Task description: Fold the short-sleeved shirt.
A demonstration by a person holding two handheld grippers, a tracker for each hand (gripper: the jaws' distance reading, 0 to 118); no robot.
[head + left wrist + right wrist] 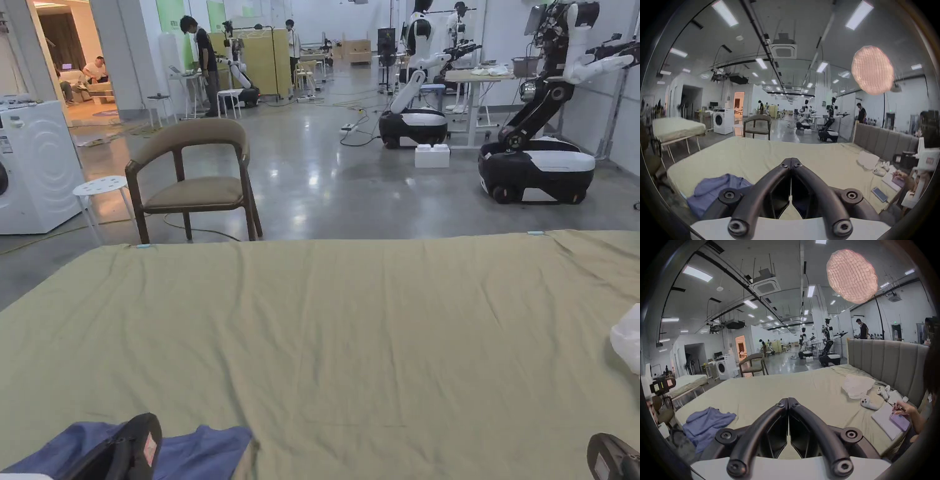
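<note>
A crumpled blue shirt (206,449) lies at the near left corner of the olive-sheeted bed (350,325), also seen as the blue shirt (716,186) and the blue shirt (708,421). My left gripper (791,160) is shut with nothing between its jaws, held above the bed just right of the shirt. In the head view its black body, the left gripper (128,447), overlaps the shirt at the bottom edge. My right gripper (788,400) is shut and empty too, to the right of the shirt over the sheet. A black part of the right gripper (612,459) shows at the bottom right corner.
A white cloth (855,386), white controllers (868,402), a tablet (885,421) and a person's hand with a phone (899,418) sit at the bed's right side by the padded headboard (886,356). A wooden chair (194,181), washing machine (34,169) and wheeled robots (537,162) stand beyond the bed.
</note>
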